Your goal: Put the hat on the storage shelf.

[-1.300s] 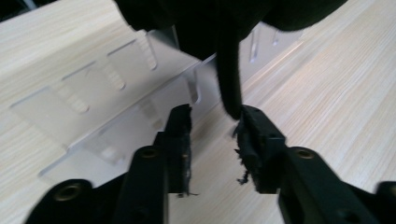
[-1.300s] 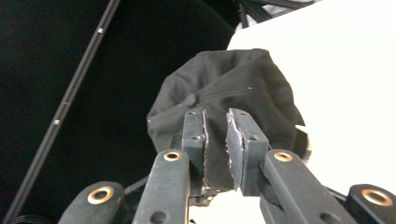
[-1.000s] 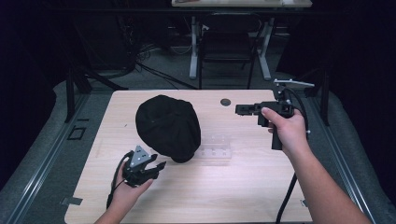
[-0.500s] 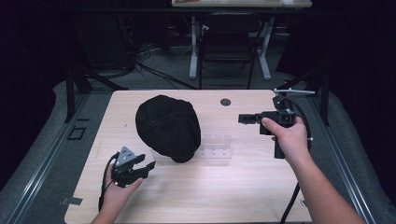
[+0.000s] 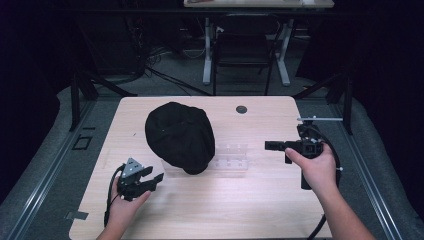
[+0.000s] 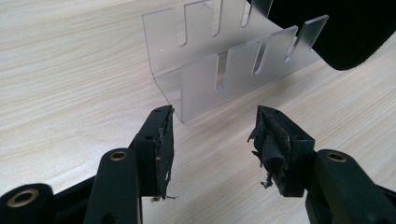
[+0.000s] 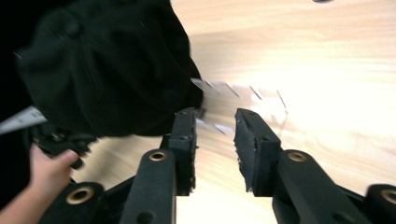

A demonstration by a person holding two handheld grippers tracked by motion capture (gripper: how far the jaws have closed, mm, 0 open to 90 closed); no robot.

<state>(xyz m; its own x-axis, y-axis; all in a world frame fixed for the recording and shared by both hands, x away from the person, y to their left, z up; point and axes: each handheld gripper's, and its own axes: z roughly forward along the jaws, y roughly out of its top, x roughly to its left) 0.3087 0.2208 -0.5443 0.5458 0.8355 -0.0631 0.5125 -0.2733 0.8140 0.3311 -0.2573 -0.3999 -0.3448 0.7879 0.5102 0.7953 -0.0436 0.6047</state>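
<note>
1. The left tool [image 5: 150, 179], open and empty, has the clear slotted acrylic rack [image 6: 233, 60] at its 12 o'clock, long axis running away
2. The right tool [image 5: 270, 145], its jaws just opening on nothing, is farther
3. A soft black cloth cap [image 5: 181, 136] overlaps the rack on the pale wooden counter [image 5: 250, 205], in a dark room

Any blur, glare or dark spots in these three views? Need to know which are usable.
High view: sharp, table lit, surroundings near black; black cap shows little detail. Left gripper view: crisp, clear slotted rack and frayed pads well resolved, no glare. Right gripper view: motion-blurred, wood blown out at right, rack smeared and washed out, cap a dark mass.
</note>
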